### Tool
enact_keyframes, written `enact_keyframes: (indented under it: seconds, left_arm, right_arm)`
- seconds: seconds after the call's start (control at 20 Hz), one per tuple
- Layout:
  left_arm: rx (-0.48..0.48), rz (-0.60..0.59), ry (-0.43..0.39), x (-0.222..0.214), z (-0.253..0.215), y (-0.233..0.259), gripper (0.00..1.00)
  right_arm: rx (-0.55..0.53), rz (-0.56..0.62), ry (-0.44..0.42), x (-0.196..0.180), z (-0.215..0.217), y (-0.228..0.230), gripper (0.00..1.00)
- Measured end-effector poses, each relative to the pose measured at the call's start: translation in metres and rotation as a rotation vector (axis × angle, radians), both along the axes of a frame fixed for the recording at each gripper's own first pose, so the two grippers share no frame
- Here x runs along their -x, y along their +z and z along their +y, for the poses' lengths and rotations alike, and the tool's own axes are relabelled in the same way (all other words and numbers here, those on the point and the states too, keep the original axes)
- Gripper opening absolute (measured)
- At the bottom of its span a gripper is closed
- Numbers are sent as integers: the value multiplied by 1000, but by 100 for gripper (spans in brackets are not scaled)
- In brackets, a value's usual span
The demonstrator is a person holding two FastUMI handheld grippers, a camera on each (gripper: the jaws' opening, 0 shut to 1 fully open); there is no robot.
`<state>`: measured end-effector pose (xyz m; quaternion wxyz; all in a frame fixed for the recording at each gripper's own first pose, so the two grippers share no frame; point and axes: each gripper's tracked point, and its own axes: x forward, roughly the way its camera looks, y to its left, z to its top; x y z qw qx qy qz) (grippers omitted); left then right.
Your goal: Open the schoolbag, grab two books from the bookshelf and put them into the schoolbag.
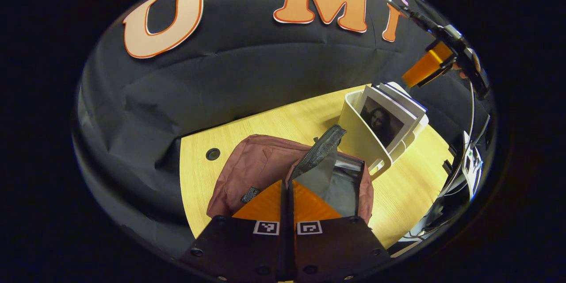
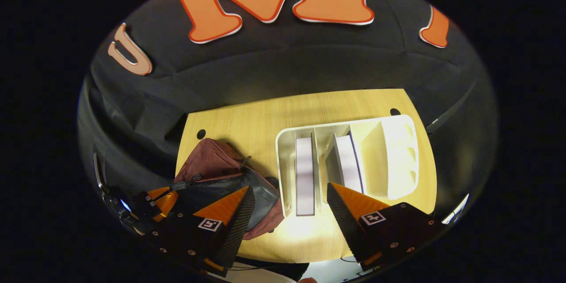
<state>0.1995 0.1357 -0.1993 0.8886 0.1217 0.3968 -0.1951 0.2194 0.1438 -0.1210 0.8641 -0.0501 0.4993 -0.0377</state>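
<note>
The right gripper (image 2: 286,205), jaws wide, hangs above two thin, stiff, probably light books (image 2: 304,177) upright in the shelf (image 2: 398,154), best pinched by their top edges; the left gripper (image 1: 287,194), closed on the soft bag's (image 1: 256,166) flap, holds it open at 9 o'clock of the shelf.

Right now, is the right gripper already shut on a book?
No. In the right gripper view its fingers stand wide apart above the white bookshelf, both books standing in it.

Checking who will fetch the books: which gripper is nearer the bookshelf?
Right. The right gripper hangs open just above the bookshelf; the left gripper is at the schoolbag beside it.
</note>
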Motion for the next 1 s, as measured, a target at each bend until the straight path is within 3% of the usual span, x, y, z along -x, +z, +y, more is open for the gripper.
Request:
enact_keyframes:
  seconds: [0.25, 0.55, 0.6, 0.65, 0.75, 1.0]
  left_arm:
    - [-2, 13, 27, -2, 7, -4, 1]
    - [12, 29, 57, 0, 10, -9, 1]
    - [10, 28, 60, 1, 10, -10, 1]
    - [7, 27, 65, 0, 11, -9, 0]
    - [3, 31, 70, 1, 12, -10, 0]
    - [-9, 27, 54, 3, 10, -8, 0]
  right_arm:
    - [106, 127, 3, -24, -20, -52, 98]
    - [126, 197, -27, -39, -26, -85, 97]
    - [142, 209, -31, -39, -31, -92, 83]
    - [160, 220, -37, -40, -37, -98, 76]
    - [121, 223, -92, -44, -44, -107, 43]
    - [113, 172, -100, -39, -42, -85, 36]
